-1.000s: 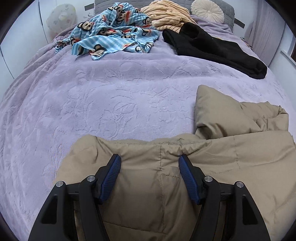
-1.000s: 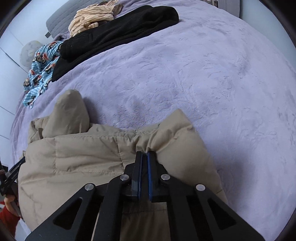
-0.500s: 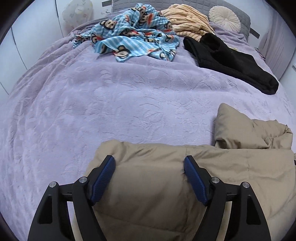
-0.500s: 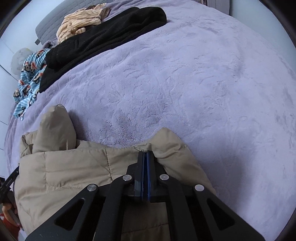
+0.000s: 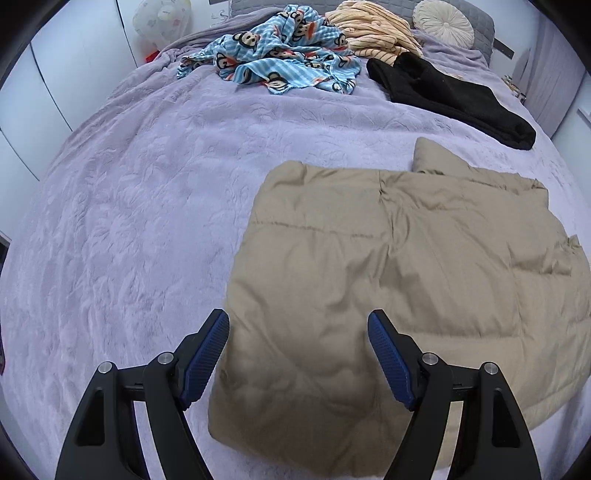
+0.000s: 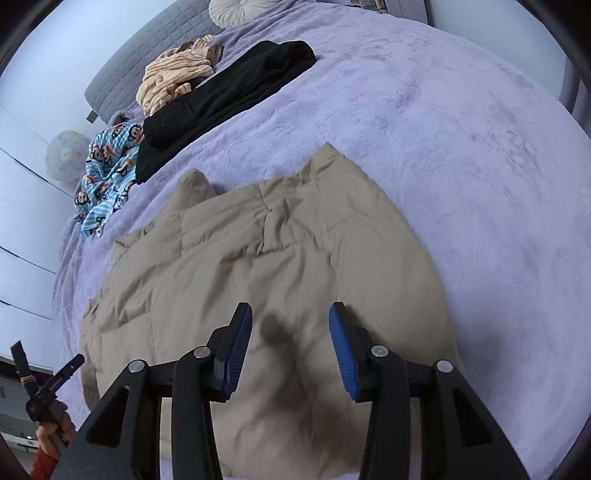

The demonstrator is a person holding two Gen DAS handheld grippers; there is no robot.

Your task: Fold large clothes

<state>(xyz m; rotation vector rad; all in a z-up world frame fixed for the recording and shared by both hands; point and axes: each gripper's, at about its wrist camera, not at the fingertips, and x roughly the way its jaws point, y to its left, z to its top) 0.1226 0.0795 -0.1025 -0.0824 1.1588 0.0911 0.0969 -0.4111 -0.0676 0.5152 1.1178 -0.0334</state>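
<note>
Both grippers, left (image 5: pixel 298 354) and right (image 6: pixel 291 349), hang spread and empty above the jacket (image 5: pixel 399 266), touching nothing. That tan quilted jacket lies folded flat on the purple bedspread (image 5: pixel 147 206). Beyond the jacket, toward the headboard, lie a black garment (image 5: pixel 450 98), a blue monkey-print cloth (image 5: pixel 280 55) and a striped cream garment (image 5: pixel 373 31).

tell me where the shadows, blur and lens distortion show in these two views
Right wrist view: dark shadow on the tan jacket between the open jaws, slight blur nearby. Left wrist view: soft even light, sharp jacket. Both: fisheye bends the purple bedspread, black corners.
</note>
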